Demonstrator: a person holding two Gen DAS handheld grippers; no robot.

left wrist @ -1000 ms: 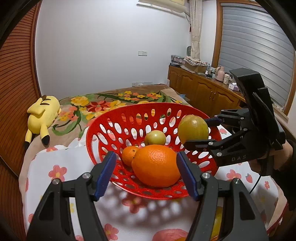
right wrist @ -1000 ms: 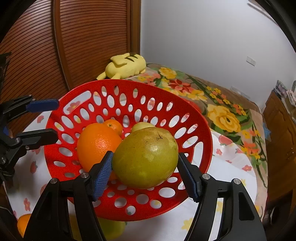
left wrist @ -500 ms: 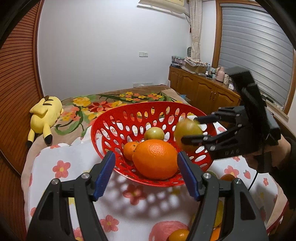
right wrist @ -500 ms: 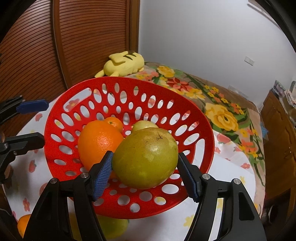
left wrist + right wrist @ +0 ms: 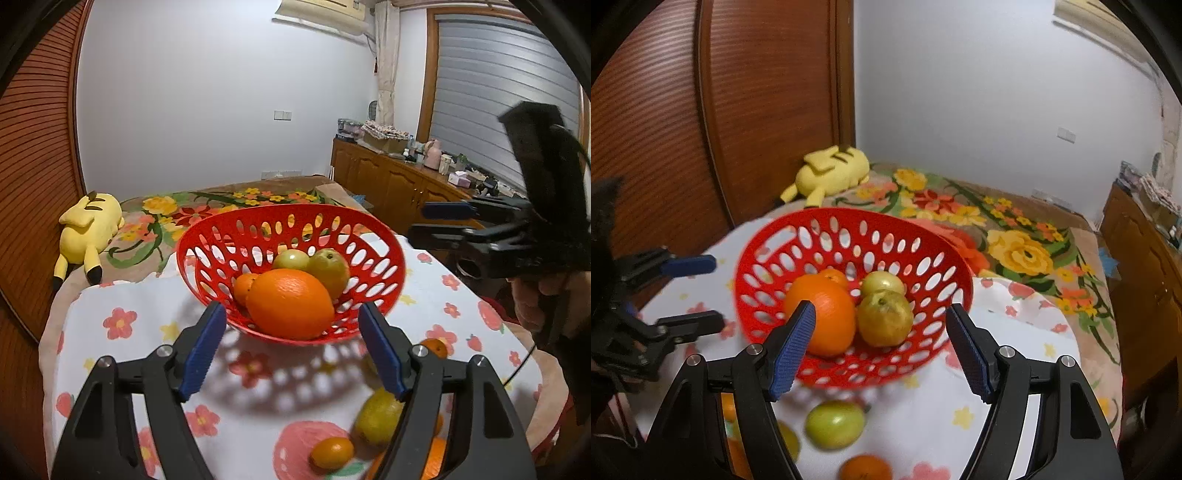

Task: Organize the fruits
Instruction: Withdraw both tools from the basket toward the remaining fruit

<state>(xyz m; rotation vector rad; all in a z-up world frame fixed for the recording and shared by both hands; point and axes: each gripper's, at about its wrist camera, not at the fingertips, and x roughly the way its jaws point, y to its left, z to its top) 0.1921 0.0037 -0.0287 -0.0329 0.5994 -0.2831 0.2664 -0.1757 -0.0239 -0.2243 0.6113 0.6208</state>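
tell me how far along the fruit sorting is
Done: four fruits sit in the red basket, among them a big orange and a yellow-green pear. In hand: nothing; the left gripper and right gripper are both open. Left: a green fruit and several small oranges on the tablecloth.

The right gripper (image 5: 881, 347) no longer holds the yellow-green fruit (image 5: 885, 319); its jaws now stand wide apart, pulled back from the red basket (image 5: 925, 321). The fruit now lies inside the basket, touching the large orange (image 5: 823, 318). The left gripper (image 5: 291, 347) has backed away too.
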